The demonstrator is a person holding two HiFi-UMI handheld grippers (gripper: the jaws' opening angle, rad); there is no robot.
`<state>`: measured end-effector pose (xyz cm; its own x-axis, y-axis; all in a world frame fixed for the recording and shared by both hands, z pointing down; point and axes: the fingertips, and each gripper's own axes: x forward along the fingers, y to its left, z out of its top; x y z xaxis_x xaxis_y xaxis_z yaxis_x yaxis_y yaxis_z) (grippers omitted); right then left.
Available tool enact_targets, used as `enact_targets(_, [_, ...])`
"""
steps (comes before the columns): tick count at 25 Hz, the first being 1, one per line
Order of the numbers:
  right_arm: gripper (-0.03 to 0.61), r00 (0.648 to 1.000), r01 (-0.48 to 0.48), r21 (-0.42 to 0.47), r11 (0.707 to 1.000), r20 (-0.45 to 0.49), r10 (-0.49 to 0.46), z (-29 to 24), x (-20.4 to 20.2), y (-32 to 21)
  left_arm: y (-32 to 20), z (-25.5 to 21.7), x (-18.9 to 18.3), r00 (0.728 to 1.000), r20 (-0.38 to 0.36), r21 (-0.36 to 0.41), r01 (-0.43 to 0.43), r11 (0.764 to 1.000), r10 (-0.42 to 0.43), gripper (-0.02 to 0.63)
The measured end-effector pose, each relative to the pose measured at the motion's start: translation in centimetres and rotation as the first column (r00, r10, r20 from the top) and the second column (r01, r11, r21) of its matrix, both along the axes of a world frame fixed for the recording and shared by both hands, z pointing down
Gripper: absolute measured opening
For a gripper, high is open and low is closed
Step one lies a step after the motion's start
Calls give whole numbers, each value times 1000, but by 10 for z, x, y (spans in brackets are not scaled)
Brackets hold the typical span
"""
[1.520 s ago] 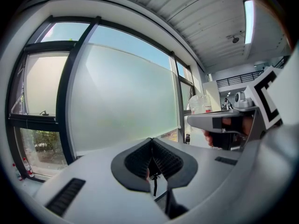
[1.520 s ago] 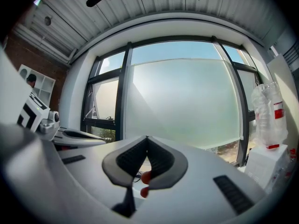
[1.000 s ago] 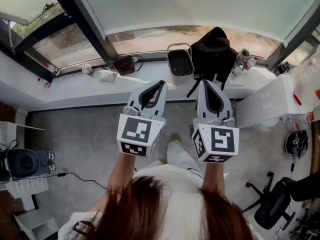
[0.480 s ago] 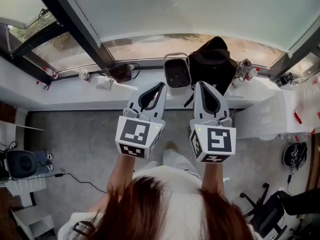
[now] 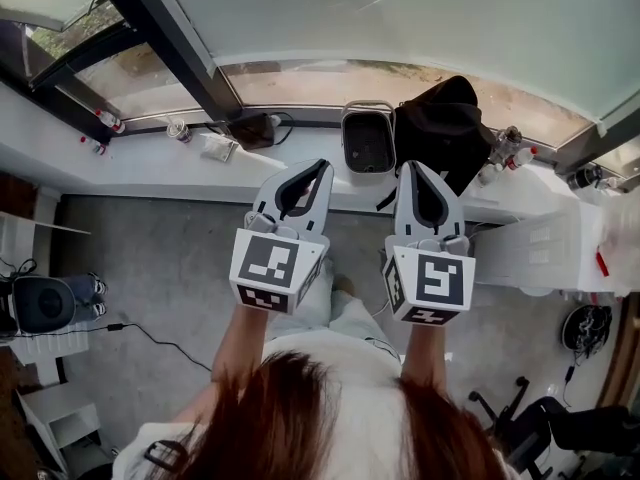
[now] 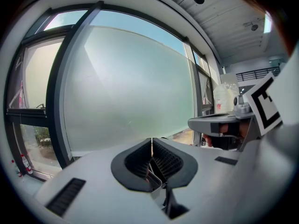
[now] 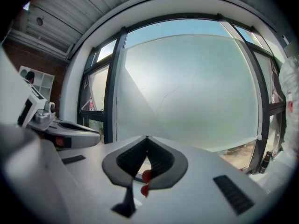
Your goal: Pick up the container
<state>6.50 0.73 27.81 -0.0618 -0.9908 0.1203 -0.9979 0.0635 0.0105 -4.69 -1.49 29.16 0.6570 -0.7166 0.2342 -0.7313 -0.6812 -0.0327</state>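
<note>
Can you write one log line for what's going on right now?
stage: before pickup | left gripper: shut, empty | right gripper: shut, empty | container: on windowsill, untouched, beside black bag

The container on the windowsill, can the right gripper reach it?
Probably yes: nothing lies between the right gripper and the container on the sill. The black bag crowds one side, and the shut jaws must open first.
</note>
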Motion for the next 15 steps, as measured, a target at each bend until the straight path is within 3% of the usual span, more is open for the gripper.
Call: enact_targets(15, [25, 994, -40, -12, 999, -99, 39, 19, 9, -81, -87, 21, 16, 999, 10, -1, -47, 999, 47, 21])
